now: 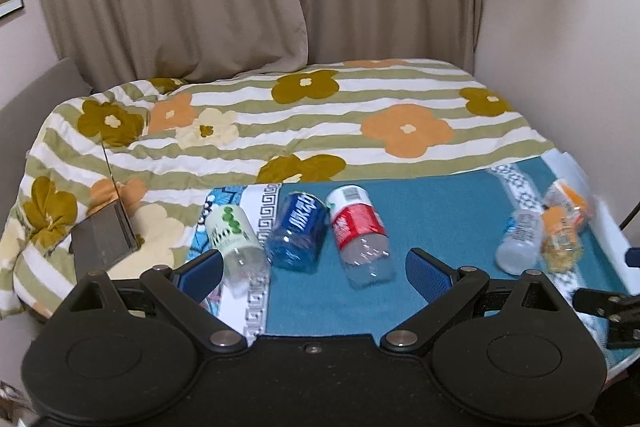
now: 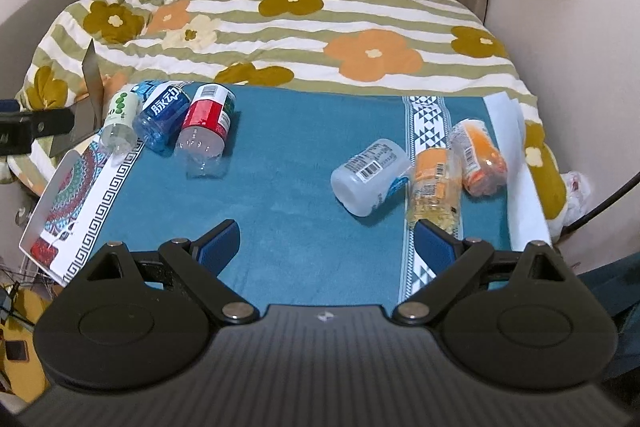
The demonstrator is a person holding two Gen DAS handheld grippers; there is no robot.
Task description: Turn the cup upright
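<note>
Left wrist view: the left claw (image 1: 314,269) stands wide apart and grips nothing, its blue pads hovering low over a teal cloth (image 1: 432,211) spread on the counter. Three cut-bottle cups lie on their sides in a row just ahead of it. The green-dotted cup (image 1: 236,239) lies touching or just beside the left pad (image 1: 202,275). The blue cup (image 1: 297,237) lies next to it, between the pads' lines but farther out. The red-labelled cup (image 1: 360,233) lies beside the blue one, ahead of the gap and nearer the right pad. Far to the right, blurred, lie a white-labelled cup (image 1: 520,241) and orange-labelled cups (image 1: 564,223). A flowered quilt (image 1: 320,123) covers the bed behind.

Right wrist view: the right claw (image 2: 326,243) is also spread wide and empty above the teal cloth (image 2: 280,195). The white-labelled cup (image 2: 370,177) lies on its side ahead of the gap, toward the right pad. An orange-labelled cup (image 2: 434,191) lies just beyond the right pad (image 2: 434,247), close to touching it, with a second orange cup (image 2: 480,157) beside it. The green-dotted (image 2: 120,123), blue (image 2: 164,121) and red-labelled (image 2: 206,125) cups lie well apart at the far left.
</note>
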